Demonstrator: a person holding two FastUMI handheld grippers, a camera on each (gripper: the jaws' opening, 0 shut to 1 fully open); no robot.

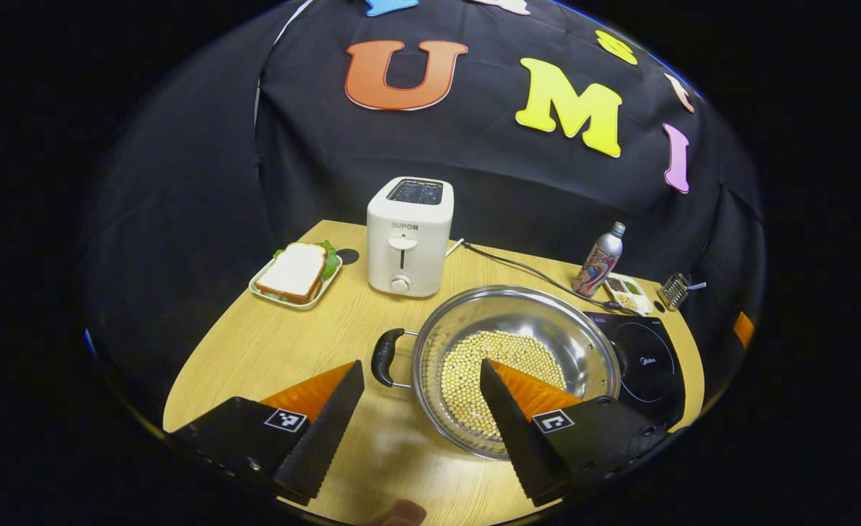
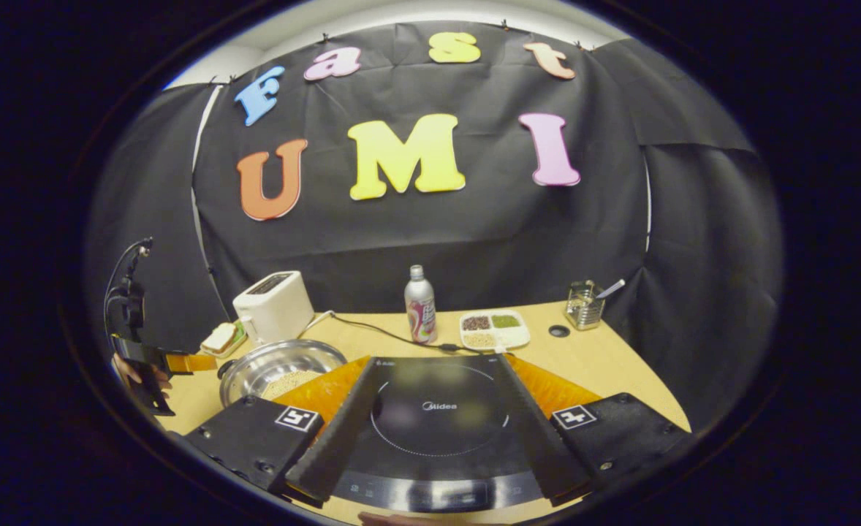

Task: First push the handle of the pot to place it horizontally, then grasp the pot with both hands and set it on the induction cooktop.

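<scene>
Both sets of jaws are spread wide, gripping nothing. The pot (image 1: 516, 365) sits on the bench (image 1: 277, 343) just ahead of the left gripper (image 1: 422, 391), its black handle (image 1: 387, 357) between those jaws. The induction cooktop (image 2: 438, 424) lies framed between the right gripper (image 2: 434, 438) jaws.

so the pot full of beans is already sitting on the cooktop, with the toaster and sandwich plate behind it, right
Not quite. The pot of beans is on the wooden table, beside the cooktop, not on it; the left gripper view shows this, and the right gripper view shows the cooktop's top bare. The toaster and sandwich plate do stand behind the pot.
</scene>
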